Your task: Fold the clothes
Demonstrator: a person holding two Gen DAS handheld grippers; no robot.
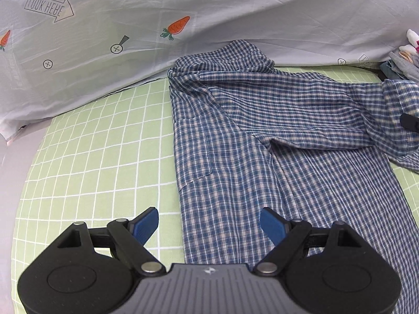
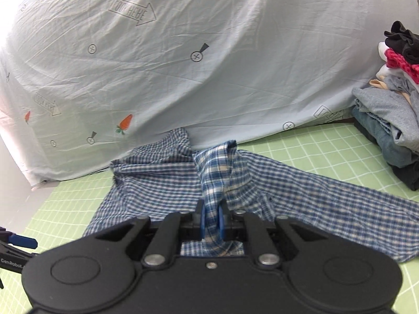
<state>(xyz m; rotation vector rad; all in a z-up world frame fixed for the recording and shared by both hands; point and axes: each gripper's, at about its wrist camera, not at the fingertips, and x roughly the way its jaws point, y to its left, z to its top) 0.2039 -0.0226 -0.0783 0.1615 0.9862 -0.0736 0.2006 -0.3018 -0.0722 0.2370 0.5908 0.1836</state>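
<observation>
**Checked shirt pinched in right tongs as left tongs hang wide open over bed**

Left wrist view: the left tongs (image 1: 209, 223) stand wide apart with nothing between their blue pads (image 1: 146, 225), poised above the left edge of a blue-and-white checked shirt (image 1: 275, 144). The shirt lies spread on a green sheet with a white grid (image 1: 99, 157), its collar end toward the far side, where it touches a pale blue cover printed with carrots and arrows (image 1: 131, 39). A sleeve is folded across the upper body of the shirt. At the right edge of the frame the cloth rises toward a dark piece of the other tool, only a sliver of which shows. A corner of a clothes pile (image 1: 404, 62) peeks in at far right.

Right wrist view: the right tongs (image 2: 211, 219) are closed on a fold of the checked shirt (image 2: 301, 193), the cloth clamped between the two blue pads (image 2: 201, 219) and drawn up into a ridge that runs away from the camera. The rest of the shirt trails over the green grid sheet (image 2: 314, 151), one part stretching off to the right. Behind it hangs the carrot-print cover (image 2: 183, 65). A stack of folded clothes (image 2: 392, 120), grey, denim blue, pink, white and black, sits on the bed at right, apart from the shirt. At lower left a blue pad of the left tongs (image 2: 23, 240) juts into the frame.
</observation>
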